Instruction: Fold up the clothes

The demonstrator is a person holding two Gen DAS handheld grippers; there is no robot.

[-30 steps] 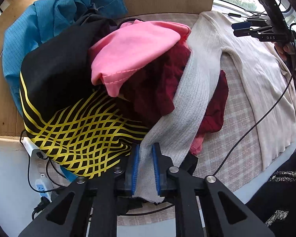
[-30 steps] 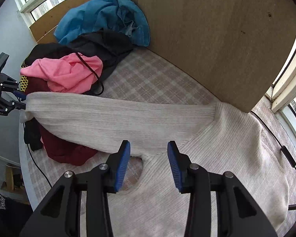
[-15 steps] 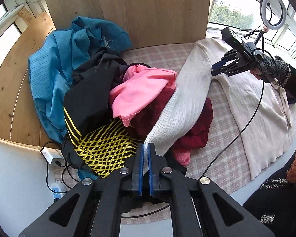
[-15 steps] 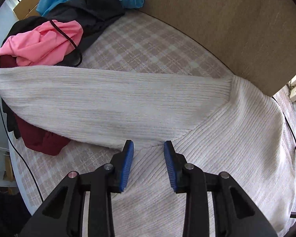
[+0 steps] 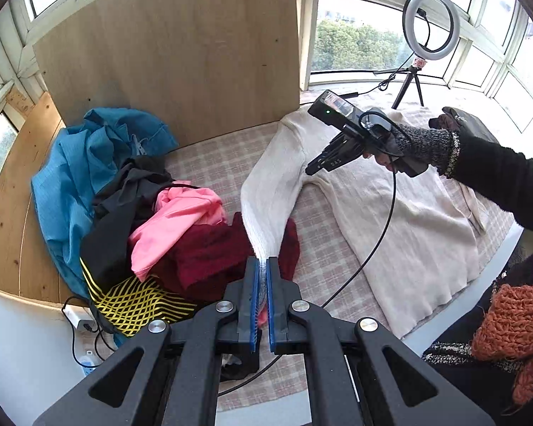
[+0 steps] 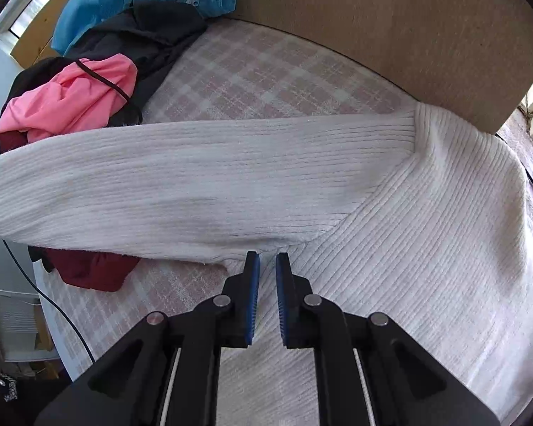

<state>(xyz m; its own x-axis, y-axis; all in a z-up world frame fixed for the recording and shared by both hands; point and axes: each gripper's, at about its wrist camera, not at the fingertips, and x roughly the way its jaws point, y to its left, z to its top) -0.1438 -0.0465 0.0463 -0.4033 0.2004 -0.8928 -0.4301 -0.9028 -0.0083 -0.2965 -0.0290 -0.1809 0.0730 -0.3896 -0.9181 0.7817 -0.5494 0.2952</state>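
Left gripper [image 5: 262, 266] clamps the sweater [image 5: 401, 227] cuff – right gripper [image 6: 267, 266], jaws just closing, pinches its underarm.

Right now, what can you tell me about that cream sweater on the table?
The cream sweater is a ribbed knit, lying mostly flat on the checked tablecloth. One long sleeve stretches out over the dark red garment; the left gripper has its fingers shut on the cuff, lifting it. The right gripper has just been closing at the underarm, where sleeve meets body, its fingers pinching knit there.
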